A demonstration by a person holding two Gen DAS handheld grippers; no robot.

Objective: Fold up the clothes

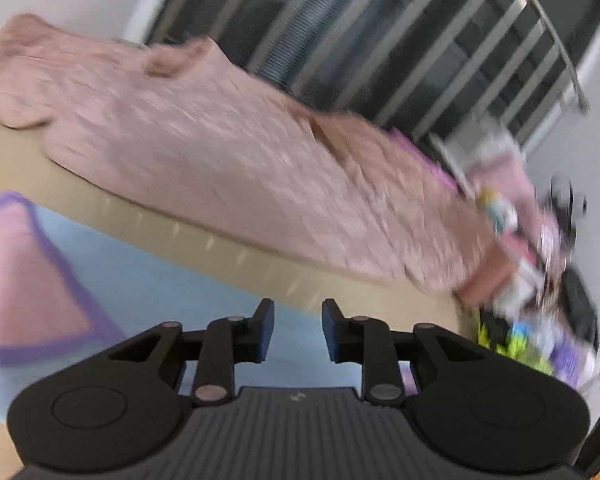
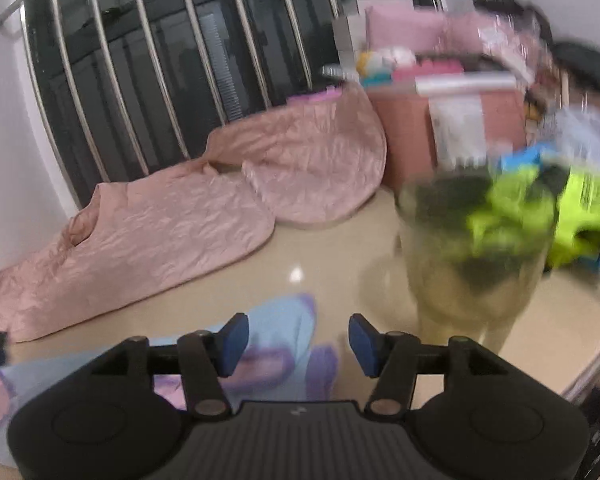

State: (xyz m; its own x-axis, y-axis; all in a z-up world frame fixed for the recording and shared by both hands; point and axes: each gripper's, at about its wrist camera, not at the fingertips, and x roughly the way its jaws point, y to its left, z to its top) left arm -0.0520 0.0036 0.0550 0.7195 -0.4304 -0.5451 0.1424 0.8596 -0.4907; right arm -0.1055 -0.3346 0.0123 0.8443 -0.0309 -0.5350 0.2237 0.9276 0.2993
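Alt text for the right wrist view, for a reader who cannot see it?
The right gripper, jaws open and empty, hovers over a light blue garment with purple trim on a beige table. Behind lie a crumpled pink satin garment and a blurred clear container.

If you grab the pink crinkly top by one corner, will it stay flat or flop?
The pink top would probably flop: it lies limp and wrinkled on the table. Its sheen suggests it may slip between the pads. It looks thin, so likely light.

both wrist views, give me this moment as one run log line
left gripper: jaws open, empty | right gripper: jaws open, empty | light blue garment: on table under both | pink garment: spread out behind, untouched | views blurred
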